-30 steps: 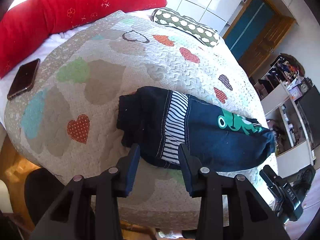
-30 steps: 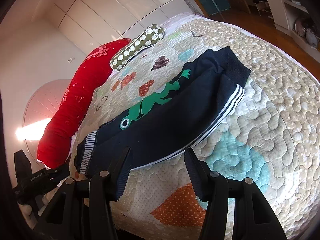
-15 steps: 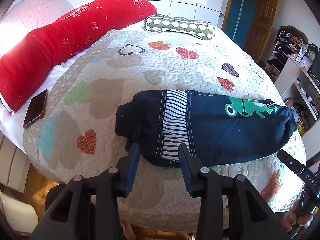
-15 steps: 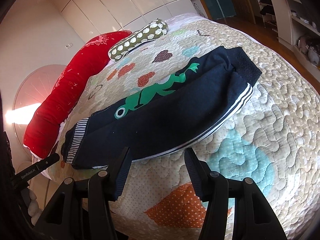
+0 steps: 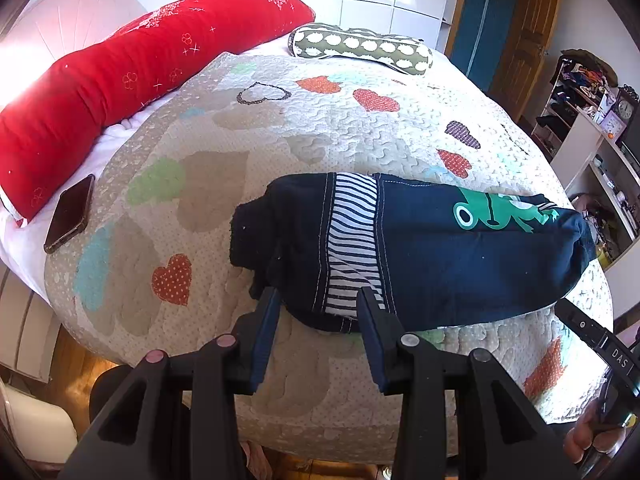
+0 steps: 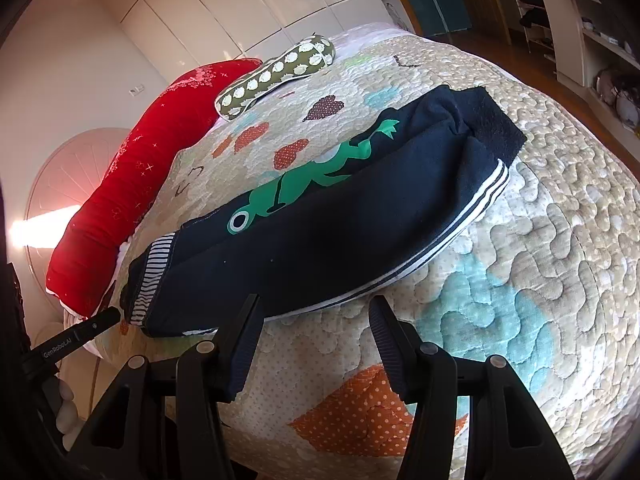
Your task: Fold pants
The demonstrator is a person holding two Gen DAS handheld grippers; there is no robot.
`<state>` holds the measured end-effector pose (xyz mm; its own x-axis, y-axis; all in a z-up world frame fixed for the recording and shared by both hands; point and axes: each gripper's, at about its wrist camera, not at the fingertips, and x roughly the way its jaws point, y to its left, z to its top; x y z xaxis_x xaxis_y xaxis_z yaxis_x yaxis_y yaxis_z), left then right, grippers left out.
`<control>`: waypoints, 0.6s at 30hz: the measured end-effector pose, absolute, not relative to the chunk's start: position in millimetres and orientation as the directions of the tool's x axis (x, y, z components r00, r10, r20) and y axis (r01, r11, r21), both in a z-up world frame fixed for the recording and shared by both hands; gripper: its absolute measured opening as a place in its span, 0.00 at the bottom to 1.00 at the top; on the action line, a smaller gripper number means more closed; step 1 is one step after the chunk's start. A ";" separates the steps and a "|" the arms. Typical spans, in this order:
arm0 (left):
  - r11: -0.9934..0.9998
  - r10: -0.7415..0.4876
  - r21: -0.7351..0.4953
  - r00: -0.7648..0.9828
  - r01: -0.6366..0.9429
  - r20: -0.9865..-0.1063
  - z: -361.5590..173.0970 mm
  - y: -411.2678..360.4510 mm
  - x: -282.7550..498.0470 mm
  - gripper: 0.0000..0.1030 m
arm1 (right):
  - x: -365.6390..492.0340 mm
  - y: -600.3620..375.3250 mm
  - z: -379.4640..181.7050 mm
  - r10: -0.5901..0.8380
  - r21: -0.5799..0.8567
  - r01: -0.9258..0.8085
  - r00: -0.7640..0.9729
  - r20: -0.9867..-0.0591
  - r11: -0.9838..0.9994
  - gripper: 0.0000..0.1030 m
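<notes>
The quilt (image 5: pixel 248 152) fills both views, and every place here is given from the pants (image 5: pixel 420 256), which lie folded lengthwise as a long dark band on its near part. Against a second ago, the left view has levelled: the pants lay slanting down to the right then and now run almost straight across. The red bolster (image 5: pixel 132 76), the green spotted pillow (image 5: pixel 360 46) and the phone (image 5: pixel 68 212) sit lower and farther right in the picture than before. In the right view the pants have come closer to the fingers and fill more of the picture.

The bolster lies well beyond the pants along the quilt's far left edge, the pillow beyond them at the far end, and the phone well to their left beside the bolster's near end.

The left gripper (image 5: pixel 318 300) points steeply down at the striped waistband (image 5: pixel 352 240). Its jaws stand partly open, the tips at the near edge of the waist end; whether they touch the cloth I cannot tell, and they have hold of nothing. The right gripper (image 6: pixel 316 308) tilts down at the near long edge of the pants (image 6: pixel 340 216), between the waist and the cuff (image 6: pixel 496 120). Its jaws are wide apart and empty, just short of the white side stripes
</notes>
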<state>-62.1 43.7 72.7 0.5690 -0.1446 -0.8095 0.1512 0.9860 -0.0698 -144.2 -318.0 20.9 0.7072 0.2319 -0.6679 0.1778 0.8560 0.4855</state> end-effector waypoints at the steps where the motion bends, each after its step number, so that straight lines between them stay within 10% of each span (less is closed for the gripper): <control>1: 0.986 -0.145 -0.071 0.568 0.151 -0.810 72.4 44.1 -61.8 0.37 | -142.5 -319.8 20.3 0.231 0.485 0.178 0.707 -0.668 0.856 0.57; 9: 0.981 -0.185 -0.126 0.540 0.144 -0.821 69.6 49.2 -58.2 0.37 | -136.4 -311.7 29.9 0.230 0.485 0.179 0.708 -0.667 0.856 0.58; 18: 0.851 -0.495 -0.522 0.420 0.058 -0.761 55.9 93.2 -45.4 0.42 | -128.1 -307.6 32.3 0.238 0.498 0.179 0.712 -0.661 0.849 0.58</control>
<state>-45.4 93.2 55.9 0.4200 -0.4946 -0.7609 0.0576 0.8513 -0.5215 -128.1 -307.6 32.3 0.7120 0.2375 -0.6608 0.1789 0.8486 0.4979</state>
